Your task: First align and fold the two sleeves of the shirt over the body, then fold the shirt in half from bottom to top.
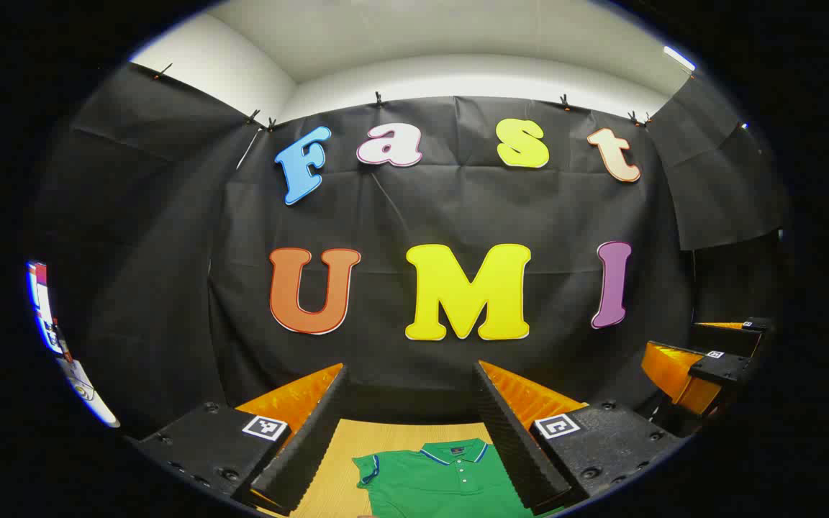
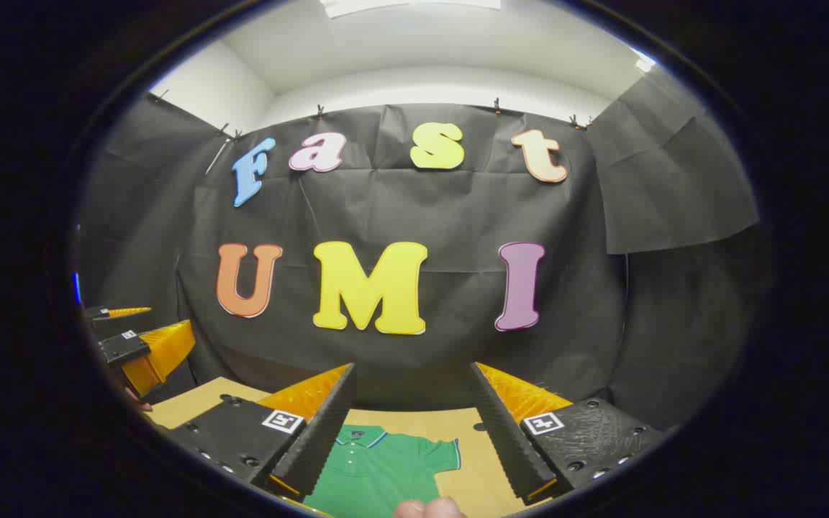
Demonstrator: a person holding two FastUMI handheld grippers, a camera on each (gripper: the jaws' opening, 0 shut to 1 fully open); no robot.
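A green polo shirt (image 1: 436, 478) with a blue-trimmed collar lies flat, front side up, on the wooden table (image 1: 332, 460), collar toward the wall. One short sleeve (image 1: 368, 467) sticks out sideways. My left gripper (image 1: 411, 370) hovers above it, open, nothing between its fingers. My right gripper (image 1: 670, 338) floats off to the right, its fingers apart. In the right gripper view the shirt (image 2: 378, 467) lies below the open right gripper (image 2: 411, 368), the other sleeve (image 2: 443, 453) spread out. The left gripper (image 2: 170, 318) shows at the left edge.
The black cloth wall (image 1: 458, 216) stands just behind the table's far edge. Bare wood (image 2: 476, 460) lies to the right of the shirt. A fingertip of a hand (image 2: 429, 509) pokes in at the bottom of the right gripper view.
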